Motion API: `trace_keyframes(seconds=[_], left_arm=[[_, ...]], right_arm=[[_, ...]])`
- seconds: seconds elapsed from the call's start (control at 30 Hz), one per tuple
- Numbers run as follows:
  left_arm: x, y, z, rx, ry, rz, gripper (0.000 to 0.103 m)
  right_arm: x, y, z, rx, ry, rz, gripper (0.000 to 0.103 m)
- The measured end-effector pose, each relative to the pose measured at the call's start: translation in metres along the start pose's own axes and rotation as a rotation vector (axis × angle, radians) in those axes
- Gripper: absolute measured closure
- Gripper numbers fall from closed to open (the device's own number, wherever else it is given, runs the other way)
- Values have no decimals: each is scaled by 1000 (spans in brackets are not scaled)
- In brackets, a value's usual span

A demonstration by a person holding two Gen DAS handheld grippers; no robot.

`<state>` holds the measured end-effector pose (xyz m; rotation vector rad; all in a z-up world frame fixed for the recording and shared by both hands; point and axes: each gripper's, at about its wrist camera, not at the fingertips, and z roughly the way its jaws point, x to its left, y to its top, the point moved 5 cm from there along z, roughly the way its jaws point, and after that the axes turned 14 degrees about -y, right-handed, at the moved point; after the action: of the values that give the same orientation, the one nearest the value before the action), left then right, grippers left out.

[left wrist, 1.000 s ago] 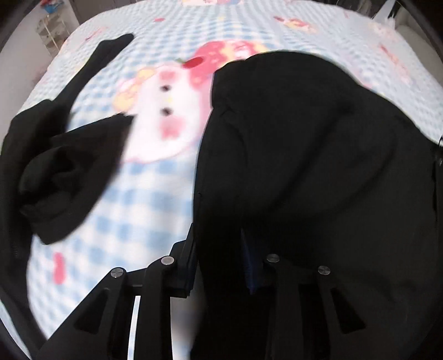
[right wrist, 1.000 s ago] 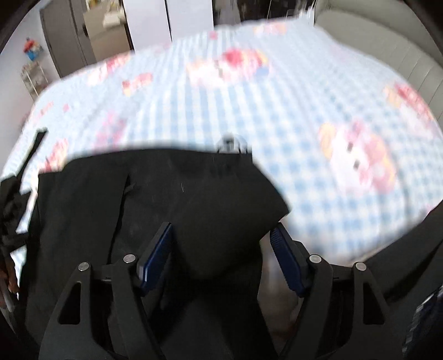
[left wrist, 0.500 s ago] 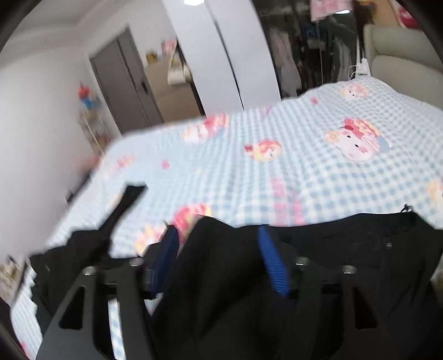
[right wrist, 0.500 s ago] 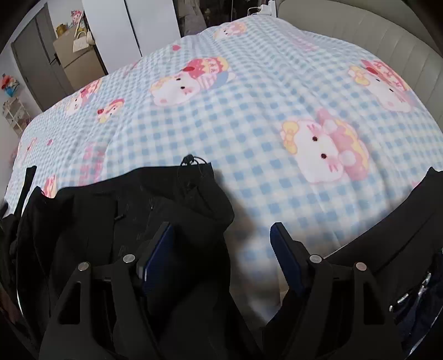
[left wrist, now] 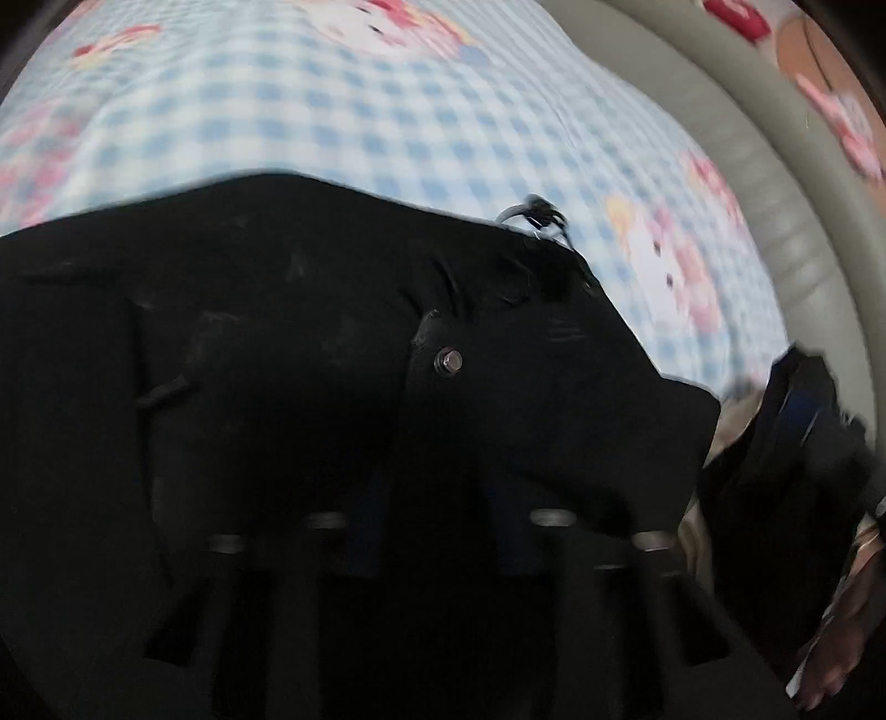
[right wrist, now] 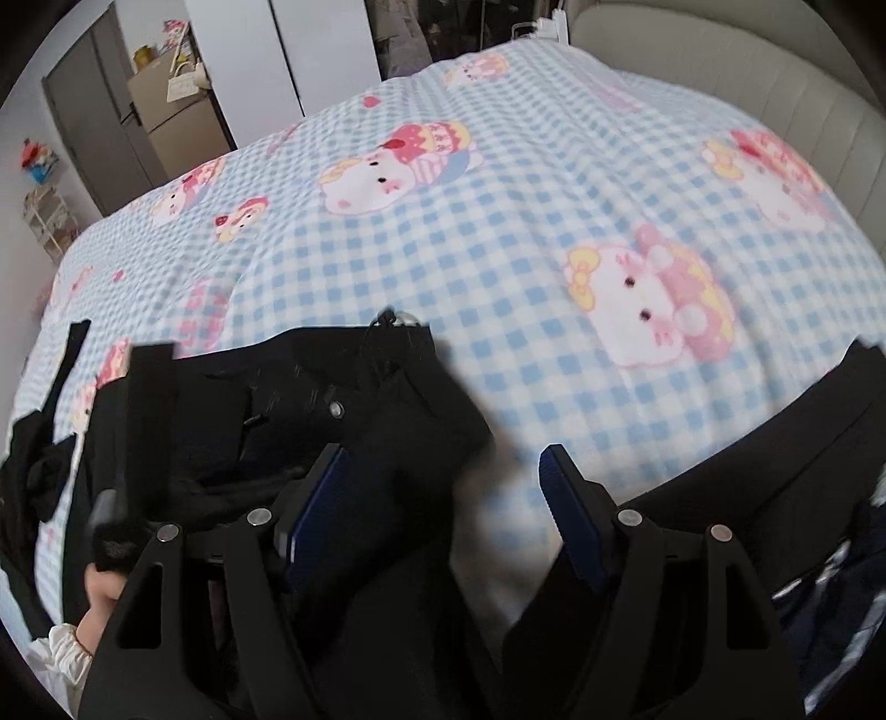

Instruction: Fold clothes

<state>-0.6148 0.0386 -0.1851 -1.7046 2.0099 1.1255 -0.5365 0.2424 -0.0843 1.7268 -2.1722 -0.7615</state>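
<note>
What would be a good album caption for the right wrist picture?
Open right tongs over a crumpled black garment on a blue-and-white checked cartoon-cat blanket.

A bed fills most of both views, spread with a blue-and-white checked blanket printed with pink cartoon cats. A padded beige headboard curves along the upper right of the right wrist view and down the right edge of the left wrist view, where a patterned pillow sits in the upper right corner. At upper left of the right wrist view stand a grey door, a cardboard box and white wardrobe doors. Farther left, a small white rack stands against a pale wall. An open closet shows dark at top centre.
</note>
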Motion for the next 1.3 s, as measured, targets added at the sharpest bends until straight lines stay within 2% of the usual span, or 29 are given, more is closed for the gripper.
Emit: trace_keyframes(seconds=[0.1, 0.13, 0.2, 0.27, 0.3, 0.33, 0.43, 0.5, 0.53, 0.6, 0.67, 0.73, 0.77, 0.8, 0.83, 0.87, 0.93, 1.03, 1.1, 1.13, 1.2, 1.27, 1.3], left_arm=[[-16, -6, -36, -115, 75, 79, 92], [-15, -5, -59, -191, 112, 81, 92], [-3, -5, -98, -315, 159, 29, 92], [23, -8, -125, -390, 234, -61, 92], [37, -10, -134, -405, 267, -102, 91], [51, -14, -124, -342, 288, -123, 91], [71, -28, -96, -210, 400, -79, 87], [75, -32, -101, -235, 343, -102, 86], [80, -32, -112, -265, 289, -137, 86], [86, -32, -129, -306, 248, -156, 86], [88, -28, -148, -329, 231, -131, 86], [87, -29, -159, -300, 169, -143, 82], [87, -32, -162, -287, 145, -153, 74], [87, -34, -165, -274, 121, -159, 59], [85, -34, -163, -262, 108, -149, 53], [82, -36, -159, -253, 133, -135, 53], [74, -41, -156, -234, 188, -91, 55], [56, -66, -143, -116, 255, 17, 56], [46, -83, -143, -70, 348, 98, 57], [42, -91, -144, -49, 390, 134, 57], [41, -96, -142, -28, 410, 153, 57], [41, -87, -131, -19, 369, 136, 59], [41, -81, -125, -15, 360, 135, 59]], right_arm=[[-6, 7, 0, 0, 1, 36, 30], [-9, 10, -2, -15, -1, 54, 30], [-16, 16, -8, -53, -8, 86, 30], [-17, 21, -4, -46, -4, 119, 29], [-11, 23, 3, -21, 2, 108, 29], [-3, 24, 11, 6, 7, 86, 29], [39, 19, 44, 104, 51, -42, 30], [58, 14, 70, 143, 34, -93, 30], [63, 10, 85, 165, 23, -110, 30], [71, 0, 115, 219, -5, -143, 31], [67, 1, 131, 207, -65, -139, 31], [56, 8, 138, 163, -149, -109, 31], [46, 15, 132, 110, -220, -79, 32], [36, 23, 125, 52, -296, -51, 32], [31, 26, 119, 30, -317, -29, 34], [29, 26, 113, 28, -307, -10, 42], [37, 17, 95, 58, -121, 24, 45], [67, -16, 53, 88, 111, -65, 39], [94, -48, 25, 126, 270, -162, 30], [109, -64, 18, 153, 324, -205, 30], [138, -93, 10, 208, 401, -279, 32], [150, -108, 15, 211, 355, -297, 33], [145, -109, 18, 203, 323, -265, 33]])
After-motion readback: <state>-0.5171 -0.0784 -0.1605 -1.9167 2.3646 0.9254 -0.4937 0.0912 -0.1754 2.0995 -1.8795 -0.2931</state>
